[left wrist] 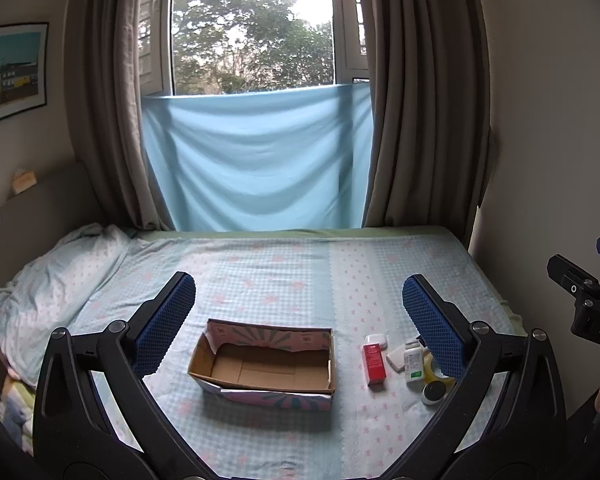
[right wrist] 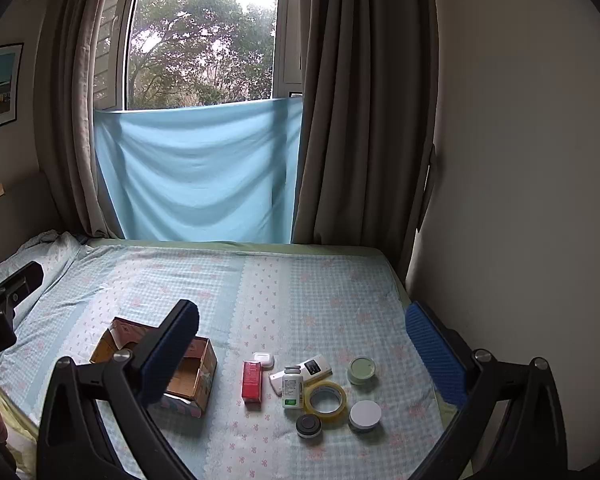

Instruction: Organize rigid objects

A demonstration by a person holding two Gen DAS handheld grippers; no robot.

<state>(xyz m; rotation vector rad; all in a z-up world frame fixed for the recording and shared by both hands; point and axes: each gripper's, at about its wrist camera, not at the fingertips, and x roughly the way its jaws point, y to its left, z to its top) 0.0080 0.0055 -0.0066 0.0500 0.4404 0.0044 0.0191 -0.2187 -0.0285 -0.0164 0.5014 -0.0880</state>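
An open, empty cardboard box (left wrist: 262, 364) (right wrist: 190, 376) lies on the bed. To its right is a cluster of small items: a red carton (right wrist: 252, 380) (left wrist: 374, 364), a white pill bottle (right wrist: 292, 387) (left wrist: 414, 364), a white earbud case (right wrist: 264, 360), a white remote (right wrist: 304, 372), a tape roll (right wrist: 325, 398), a green-lidded jar (right wrist: 362, 370), a white round tin (right wrist: 365, 415) and a dark round tin (right wrist: 309, 426). My left gripper (left wrist: 299, 324) is open and empty above the box. My right gripper (right wrist: 302, 354) is open and empty above the cluster.
The bed (right wrist: 300, 288) has a checked blue sheet, with a crumpled quilt (left wrist: 56, 276) at the left. A wall (right wrist: 520, 200) borders the bed's right edge. Curtains and a blue cloth (left wrist: 256, 160) hang at the far side.
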